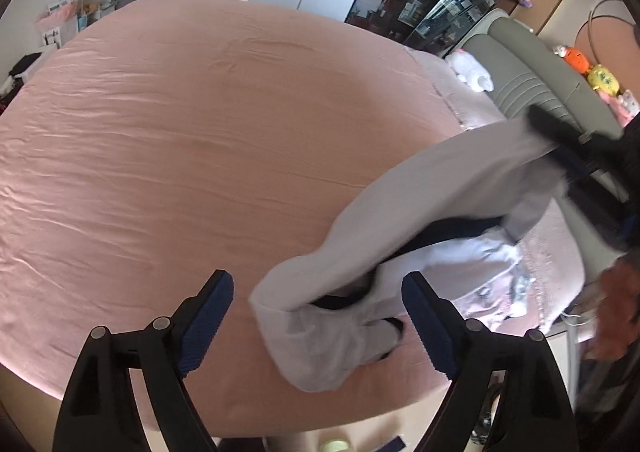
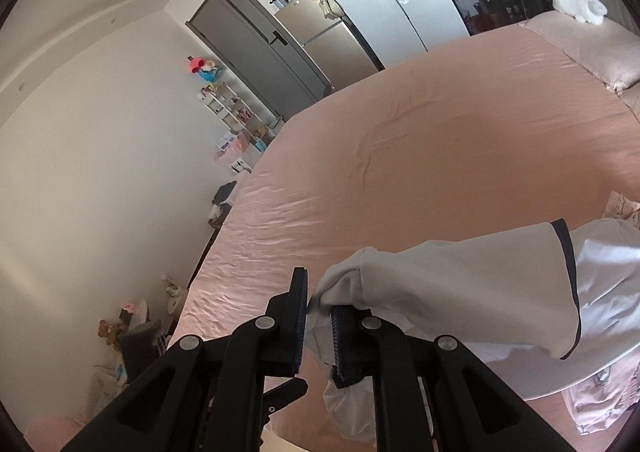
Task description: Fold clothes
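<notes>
A white garment (image 1: pixel 384 220) with dark trim stretches from the bed's near edge up to the right, lifted off the pink bed sheet (image 1: pixel 180 132). My left gripper (image 1: pixel 318 322) hangs open over the garment's lower bunched end, its blue pads on either side and not touching the cloth. At the upper right, my right gripper (image 1: pixel 560 140) holds the garment's far end. Seen from the right wrist, my right gripper (image 2: pixel 319 326) is shut on a fold of the white garment (image 2: pixel 460 292), which trails off to the right. A patterned pink-and-white cloth (image 1: pixel 496 284) lies under it.
The pink bed (image 2: pixel 440 140) fills both views, with pillows (image 2: pixel 592 48) and a white plush toy (image 2: pixel 578 4) at its head. A grey headboard (image 1: pixel 520 68), glass cabinets and shelves line the walls. A person's hand (image 1: pixel 616 308) shows at the right edge. Floor clutter lies beside the bed.
</notes>
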Available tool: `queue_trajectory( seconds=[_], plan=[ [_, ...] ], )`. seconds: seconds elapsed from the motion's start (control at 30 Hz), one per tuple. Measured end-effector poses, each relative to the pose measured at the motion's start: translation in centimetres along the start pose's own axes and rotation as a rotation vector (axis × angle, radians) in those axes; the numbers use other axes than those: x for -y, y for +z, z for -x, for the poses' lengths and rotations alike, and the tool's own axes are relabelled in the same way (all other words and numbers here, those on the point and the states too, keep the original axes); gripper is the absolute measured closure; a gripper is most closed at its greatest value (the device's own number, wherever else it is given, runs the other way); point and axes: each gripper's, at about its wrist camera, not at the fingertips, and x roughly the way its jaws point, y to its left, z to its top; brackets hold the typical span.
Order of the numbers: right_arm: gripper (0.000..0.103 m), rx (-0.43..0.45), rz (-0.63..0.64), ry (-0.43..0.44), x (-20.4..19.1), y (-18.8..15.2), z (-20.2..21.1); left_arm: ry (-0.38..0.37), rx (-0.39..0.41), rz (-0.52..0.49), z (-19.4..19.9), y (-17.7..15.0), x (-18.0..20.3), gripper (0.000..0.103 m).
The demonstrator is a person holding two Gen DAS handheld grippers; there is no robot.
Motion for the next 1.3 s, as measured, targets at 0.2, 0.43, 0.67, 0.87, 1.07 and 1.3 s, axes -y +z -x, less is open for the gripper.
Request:
queue_trajectory(
  seconds=[0.2, 0.43, 0.67, 0.87, 1.07, 1.3],
  plan=[
    [0.093, 0.013, 0.002, 0.010, 0.0, 0.5, 1.6, 0.060, 0.048, 0.071, -1.8, -1.7, -0.9, 0.017],
    [0.093, 0.040, 0.027, 0.009, -0.3, 0.7, 4.1, 0.107, 0.089, 0.022, -3.5, -3.0, 1.7, 0.017],
    [0.093, 0.101, 0.033, 0.059, -0.6, 1.6, 6.6, -0.057, 0.074, 0.124, -4.6, -4.5, 2.0, 0.016],
    [0.093, 0.069, 0.118, -0.017, -1.5, 1.5, 6.8, 0.058, -0.002, 0.094, -7.3, -4.1, 2.1, 0.016],
    [0.093, -0.017, 0.276, -0.195, -1.6, -1.8, 5.1, 0.039, 0.008, 0.150, -6.4, -3.8, -0.1, 0.016],
    [0.077, -0.121, 0.421, -0.372, -0.3, -7.2, 1.1, 0.060, -0.014, 0.162, -8.2, -3.1, -1.3, 0.016]
  ],
)
